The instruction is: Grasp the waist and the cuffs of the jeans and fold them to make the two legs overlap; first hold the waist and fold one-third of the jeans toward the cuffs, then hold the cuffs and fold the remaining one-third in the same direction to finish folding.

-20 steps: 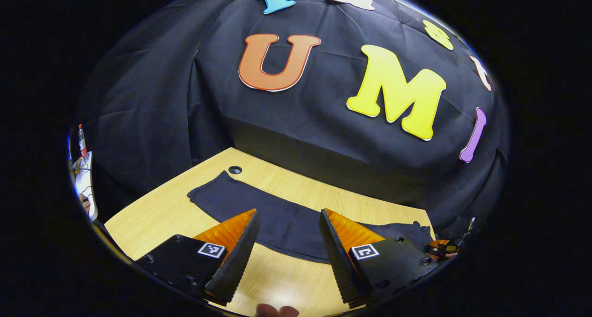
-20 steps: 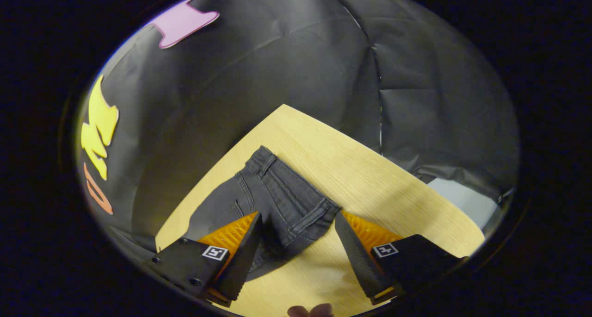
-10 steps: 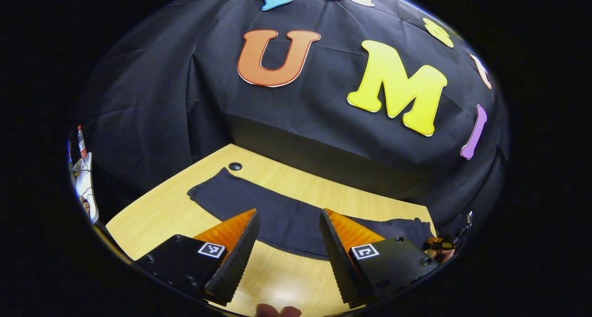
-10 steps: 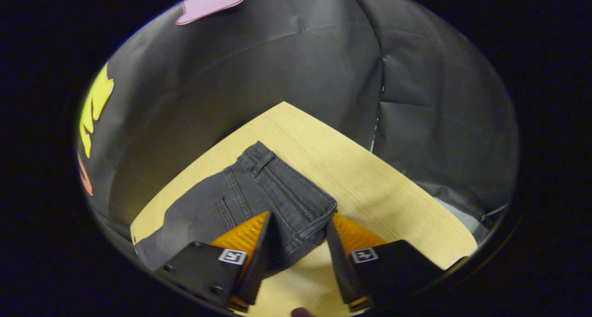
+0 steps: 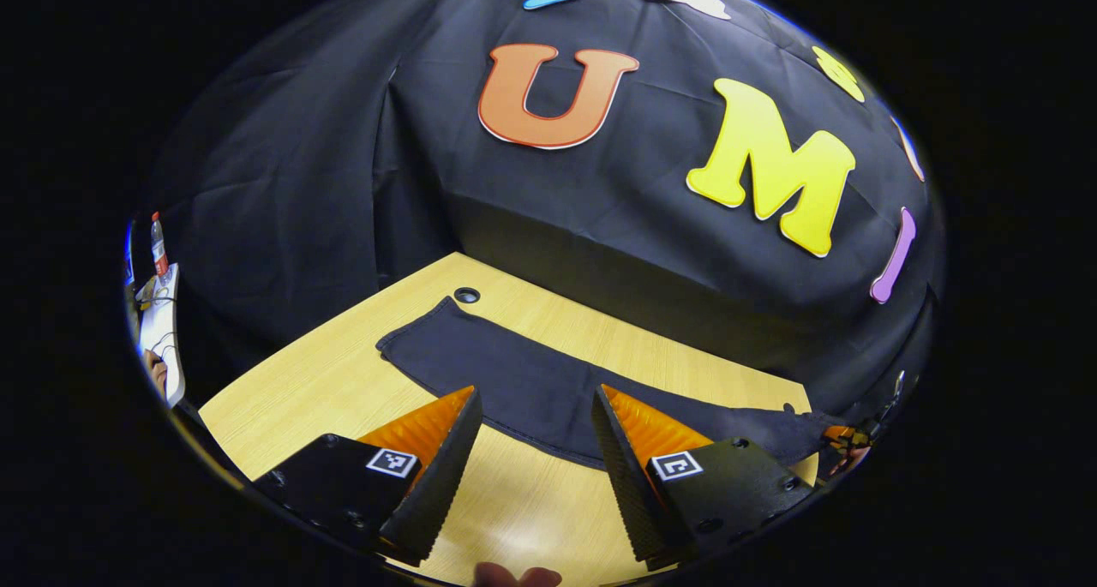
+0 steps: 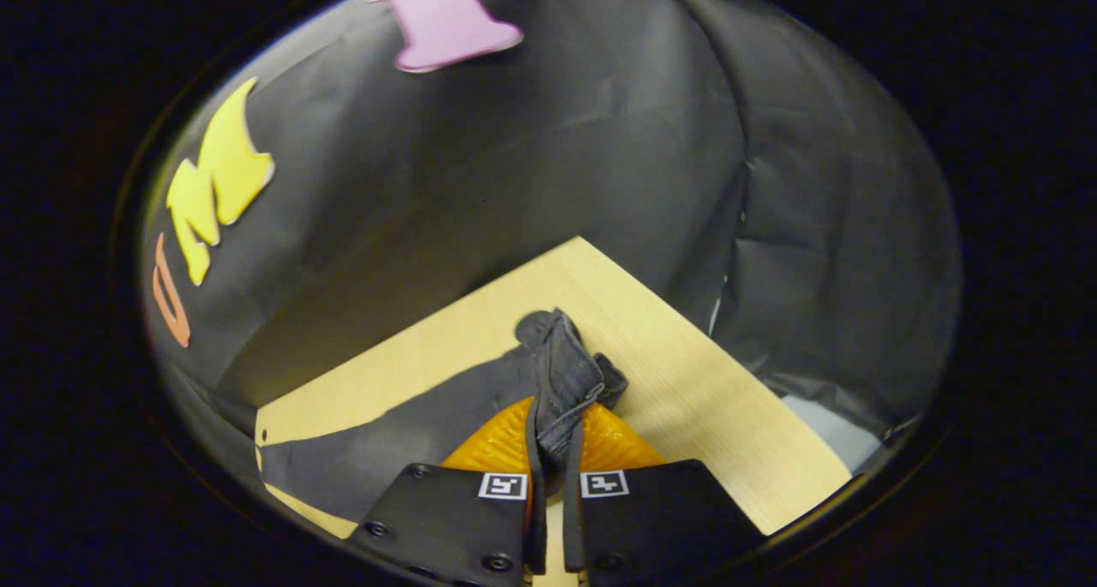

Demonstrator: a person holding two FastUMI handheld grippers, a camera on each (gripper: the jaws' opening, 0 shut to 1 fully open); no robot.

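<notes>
Now the right hand-held gripper (image 6: 555, 450) pinches the bunched waist (image 6: 561, 373) of the jeans (image 5: 531, 390), both fingers pressed on the denim. The left hand-held gripper (image 5: 536, 450) hangs spread just above the tabletop (image 5: 317, 390), near the flat legs; beyond, the cuffs (image 5: 411, 330) lie by a hole (image 5: 467, 295).

Both claw-mounted views low over the wooden table (image 5: 326, 381), facing the booth wall, sharing the jeans (image 5: 531, 390).
</notes>
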